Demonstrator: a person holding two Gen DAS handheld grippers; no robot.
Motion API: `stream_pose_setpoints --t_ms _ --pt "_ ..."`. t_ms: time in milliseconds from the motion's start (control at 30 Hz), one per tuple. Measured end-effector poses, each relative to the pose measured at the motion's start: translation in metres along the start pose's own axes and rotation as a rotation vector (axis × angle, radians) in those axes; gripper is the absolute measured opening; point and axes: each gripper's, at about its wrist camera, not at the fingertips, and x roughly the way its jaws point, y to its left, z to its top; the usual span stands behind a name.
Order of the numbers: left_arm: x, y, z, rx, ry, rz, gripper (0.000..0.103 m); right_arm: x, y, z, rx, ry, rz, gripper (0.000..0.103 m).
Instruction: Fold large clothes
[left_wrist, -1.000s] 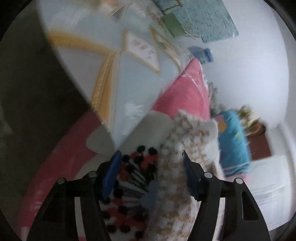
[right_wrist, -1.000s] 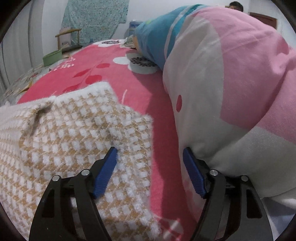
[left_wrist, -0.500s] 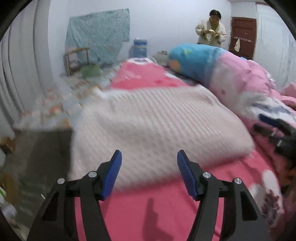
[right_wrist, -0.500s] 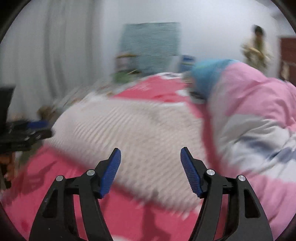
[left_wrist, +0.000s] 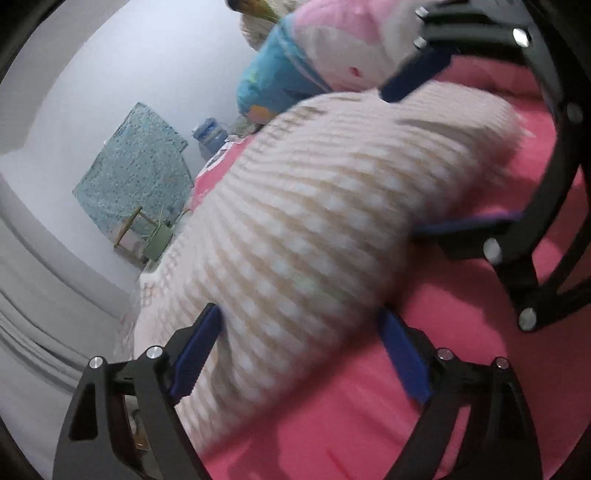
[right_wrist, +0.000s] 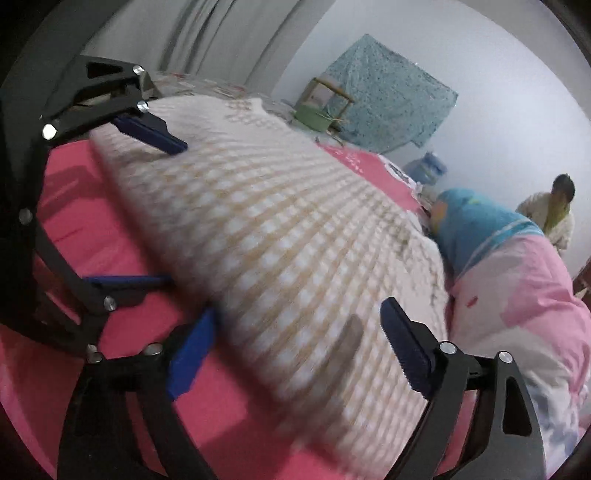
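Observation:
A large cream and tan checked knit garment (left_wrist: 314, 229) lies folded on the pink bed sheet (left_wrist: 461, 369); it also fills the right wrist view (right_wrist: 295, 258). My left gripper (left_wrist: 303, 354) is open with its blue pads on either side of the garment's near edge. My right gripper (right_wrist: 291, 354) is open and straddles the other end of that edge. Each gripper shows in the other's view, the right one (left_wrist: 443, 147) at the garment's far corner and the left one (right_wrist: 133, 206) likewise, both open.
A rolled pink, white and blue quilt (right_wrist: 517, 288) lies along the garment's far side. A person (right_wrist: 554, 210) stands by the far wall. A wooden stool with a green basin (right_wrist: 321, 107) and a teal cloth (right_wrist: 388, 96) stand at the back wall.
Both grippers have dropped from above the bed to the garment's near edge and tilted. Their jaws stay open. The views are blurred by motion.

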Motion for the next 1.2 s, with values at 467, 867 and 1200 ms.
stream_pose_setpoints --t_ms 467,867,1200 --pt "0.029 0.033 -0.006 -0.134 0.020 -0.163 0.077 0.022 -0.039 -0.020 0.156 0.013 0.104 0.087" --pt "0.013 0.040 -0.034 -0.230 0.124 -0.179 0.077 0.006 -0.048 -0.043 0.250 0.066 0.111 0.087" --pt "-0.074 0.075 -0.071 -0.540 0.065 -0.298 0.032 -0.063 -0.053 -0.086 0.464 0.076 0.096 0.060"
